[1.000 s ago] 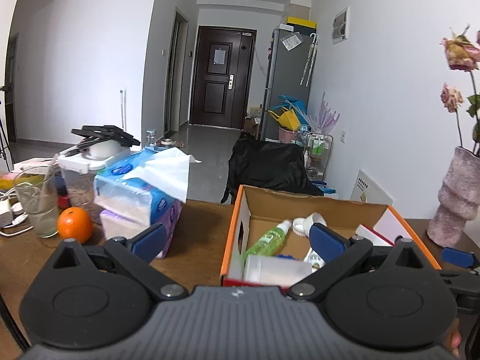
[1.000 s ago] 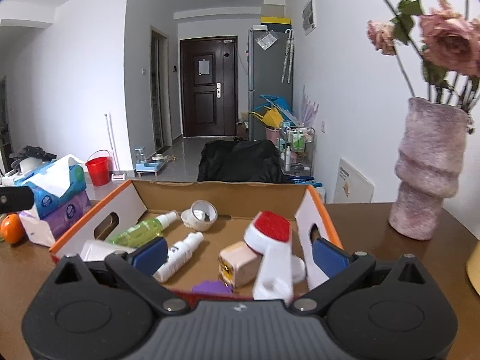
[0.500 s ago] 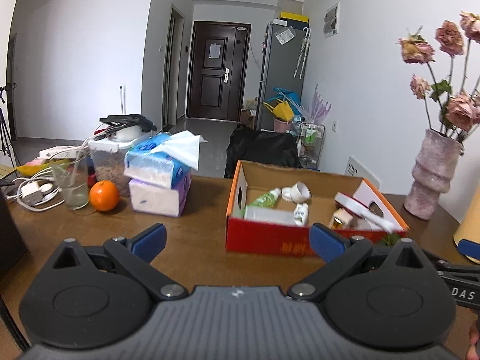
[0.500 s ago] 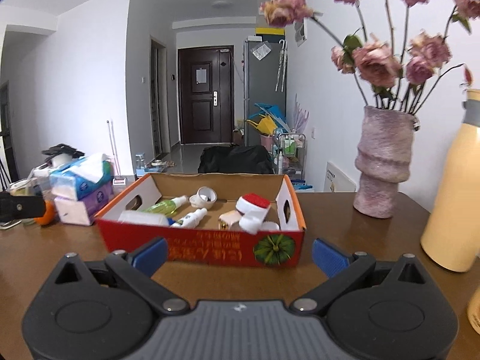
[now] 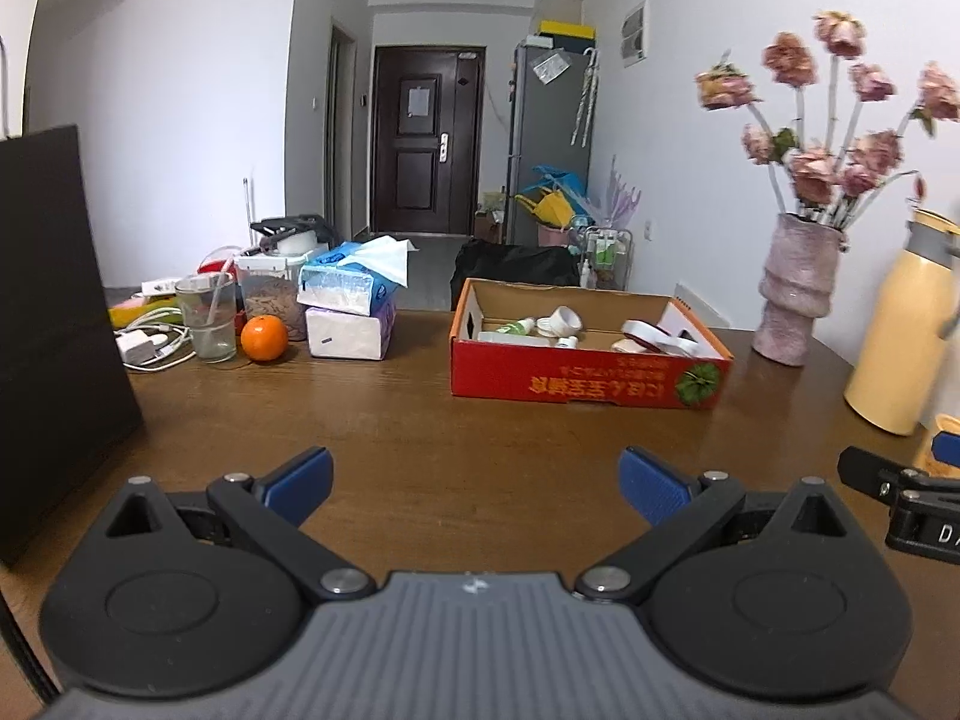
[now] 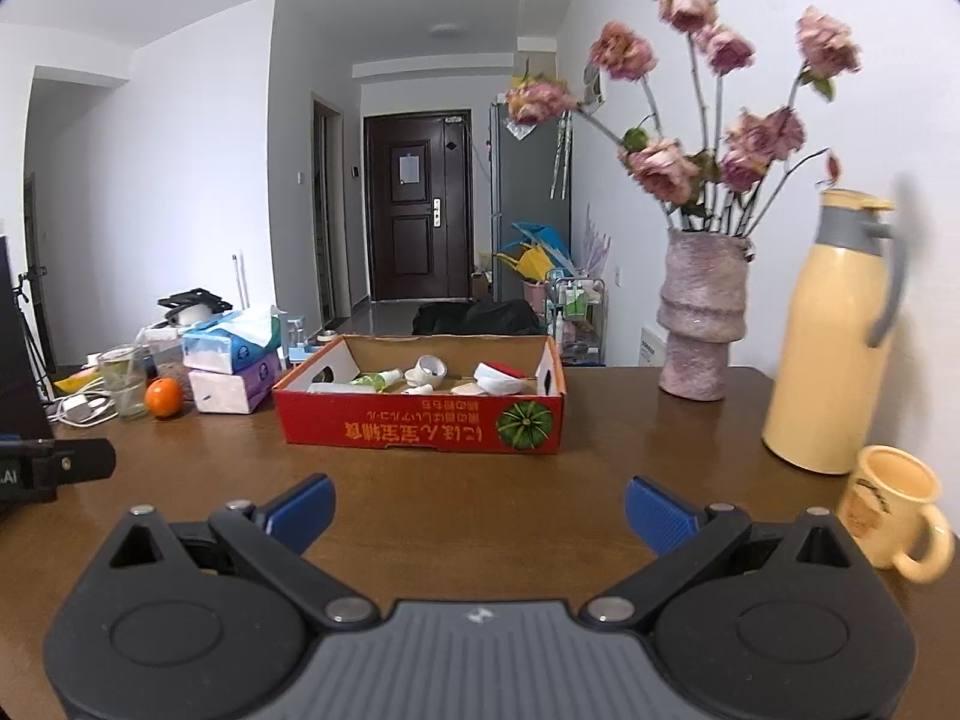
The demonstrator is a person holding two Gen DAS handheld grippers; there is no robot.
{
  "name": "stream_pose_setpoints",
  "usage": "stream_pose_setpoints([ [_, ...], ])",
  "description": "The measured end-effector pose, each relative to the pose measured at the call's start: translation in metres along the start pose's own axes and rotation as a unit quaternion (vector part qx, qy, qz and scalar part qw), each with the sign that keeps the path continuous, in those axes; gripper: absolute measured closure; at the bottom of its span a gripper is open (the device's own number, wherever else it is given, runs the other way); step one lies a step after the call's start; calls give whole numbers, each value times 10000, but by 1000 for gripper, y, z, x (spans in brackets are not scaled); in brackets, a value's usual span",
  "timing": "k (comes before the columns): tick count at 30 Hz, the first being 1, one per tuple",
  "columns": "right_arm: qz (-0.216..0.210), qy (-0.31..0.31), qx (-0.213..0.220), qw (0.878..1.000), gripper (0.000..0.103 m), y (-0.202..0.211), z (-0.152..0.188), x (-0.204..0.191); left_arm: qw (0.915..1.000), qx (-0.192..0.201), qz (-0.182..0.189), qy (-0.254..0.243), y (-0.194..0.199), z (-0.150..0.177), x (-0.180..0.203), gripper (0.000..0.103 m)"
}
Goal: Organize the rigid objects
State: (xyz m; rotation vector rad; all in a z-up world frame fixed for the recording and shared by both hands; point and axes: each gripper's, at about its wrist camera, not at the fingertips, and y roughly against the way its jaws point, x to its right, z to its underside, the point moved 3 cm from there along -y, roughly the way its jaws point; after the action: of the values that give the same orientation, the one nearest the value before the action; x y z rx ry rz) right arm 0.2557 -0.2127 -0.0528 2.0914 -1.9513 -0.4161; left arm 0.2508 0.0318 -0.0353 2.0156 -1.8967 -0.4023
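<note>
Red printed cardboard is making up the box, the largest of the task's things, which is sitting toward the far middle of the brown bench, between the stacked tissue packs and the pink vase. It is looking light but loosely stiff, a shallow open tray with cut-out hand holes in its end walls; I am judging those holes or the short ends to be the safest places to take hold, since its thin walls would probably buckle under a pinch in the middle. Inside it are lying the rigid things already gathered: a white and red brush-like item toward the right end, looking hard and light, best taken across its narrow handle; a clear-green spray bottle lying on its side at the left, likely smooth and slippery, so its neck is seeming the surer hold; and a small white roll of tape near the back wall, light and easy to grip across its rim. The smaller pieces among them are too small to tell apart. Both sets of tongs are hanging well short of the box, over bare wood: the left tongs are standing wide apart and holding nothing, and the right tongs are likewise spread wide and carrying nothing. Judging from how the things are lying, the sorting is appearing largely done.
</note>
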Motion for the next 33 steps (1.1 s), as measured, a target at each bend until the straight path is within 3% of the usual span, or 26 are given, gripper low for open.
stream_pose_setpoints([
  [8, 29, -55, 221, 9997, 0, 89, 11, 10, 9999, 102, -30, -67, 75, 23, 9, 0],
  [14, 55, -126, 245, 9996, 0, 127, 14, 15, 9997, 80, -172, -169, 107, 36, 12, 0],
  [33, 48, -31, 204, 9998, 0, 137, 20, 10, 9997, 13, -108, -219, 115, 43, 13, 0],
])
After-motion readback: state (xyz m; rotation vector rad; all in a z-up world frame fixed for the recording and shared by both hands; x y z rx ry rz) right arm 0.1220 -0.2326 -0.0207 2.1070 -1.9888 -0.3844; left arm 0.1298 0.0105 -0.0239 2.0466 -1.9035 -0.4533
